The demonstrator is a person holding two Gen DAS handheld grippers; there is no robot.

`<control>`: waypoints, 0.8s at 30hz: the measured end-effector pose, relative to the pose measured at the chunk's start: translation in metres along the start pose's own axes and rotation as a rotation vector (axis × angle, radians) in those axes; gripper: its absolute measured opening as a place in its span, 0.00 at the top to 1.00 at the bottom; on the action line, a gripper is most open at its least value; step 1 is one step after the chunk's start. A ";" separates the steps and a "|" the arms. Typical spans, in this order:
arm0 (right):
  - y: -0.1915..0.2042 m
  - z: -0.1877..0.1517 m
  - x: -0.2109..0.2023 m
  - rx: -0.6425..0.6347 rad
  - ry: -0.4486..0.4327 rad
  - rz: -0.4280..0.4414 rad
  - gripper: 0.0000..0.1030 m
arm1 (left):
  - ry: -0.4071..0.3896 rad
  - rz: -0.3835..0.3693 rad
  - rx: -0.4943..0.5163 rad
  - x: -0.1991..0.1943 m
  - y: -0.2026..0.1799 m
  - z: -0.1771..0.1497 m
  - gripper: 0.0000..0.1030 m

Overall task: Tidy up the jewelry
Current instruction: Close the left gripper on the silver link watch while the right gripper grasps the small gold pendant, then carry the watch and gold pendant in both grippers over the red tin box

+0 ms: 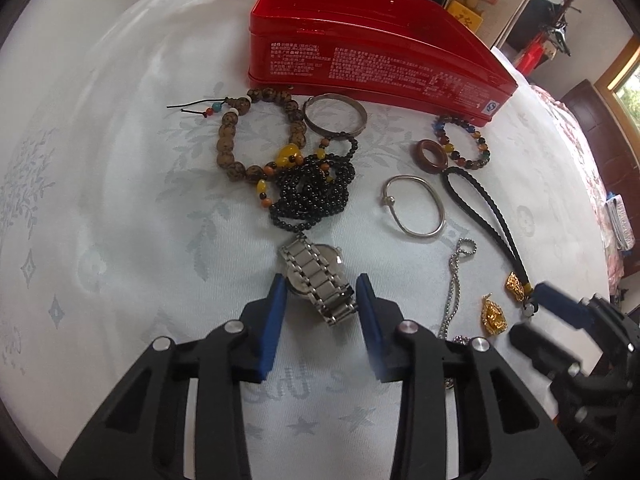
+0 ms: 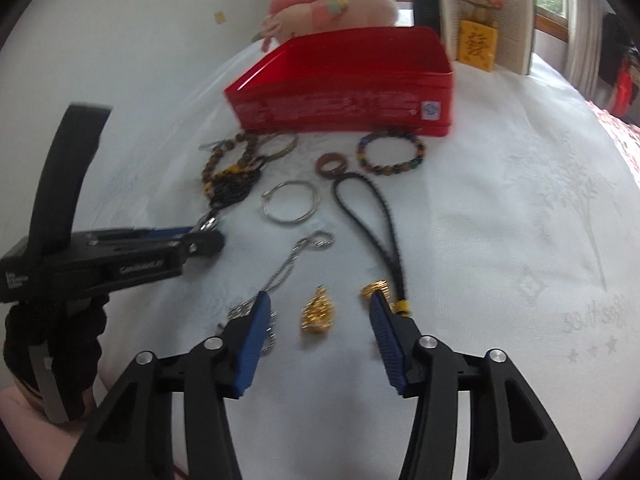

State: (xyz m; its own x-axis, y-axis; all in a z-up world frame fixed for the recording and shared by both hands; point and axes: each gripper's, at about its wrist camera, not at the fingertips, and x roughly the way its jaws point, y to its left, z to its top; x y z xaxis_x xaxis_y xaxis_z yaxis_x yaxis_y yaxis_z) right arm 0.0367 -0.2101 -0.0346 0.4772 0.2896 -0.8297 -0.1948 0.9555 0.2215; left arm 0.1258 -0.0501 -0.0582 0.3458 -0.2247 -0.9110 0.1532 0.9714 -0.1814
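Note:
An open red tin (image 1: 360, 60) stands at the back of the white cloth; it also shows in the right wrist view (image 2: 344, 92). Jewelry lies in front of it. My left gripper (image 1: 322, 286) is open, its blue pads either side of a steel watch (image 1: 318, 280) that lies on the cloth. My right gripper (image 2: 318, 304) is open around a gold pendant (image 2: 318, 312). Nearby lie a silver chain (image 2: 280, 272), a black cord with a gold charm (image 2: 376, 220), a silver bangle (image 1: 414, 206), black beads (image 1: 316, 188) and a brown bead bracelet (image 1: 256, 136).
A brown ring (image 1: 432, 154), a multicoloured bead bracelet (image 1: 464, 140) and a metal bangle (image 1: 334, 114) lie near the tin. A pink plush toy (image 2: 332, 8) and an open book with a yellow figure (image 2: 480, 20) stand behind it. The left gripper shows in the right wrist view (image 2: 200, 236).

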 end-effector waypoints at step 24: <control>0.001 0.001 0.016 -0.008 0.029 -0.048 0.82 | 0.010 -0.106 0.048 -0.006 0.004 -0.006 0.52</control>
State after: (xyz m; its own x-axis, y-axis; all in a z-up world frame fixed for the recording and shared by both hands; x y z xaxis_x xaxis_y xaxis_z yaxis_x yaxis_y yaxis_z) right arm 0.0451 -0.2040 -0.0474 0.4614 0.2420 -0.8536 -0.1791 0.9677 0.1776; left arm 0.1186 -0.0442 -0.0560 0.3164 -0.3253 -0.8911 0.2332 0.9372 -0.2593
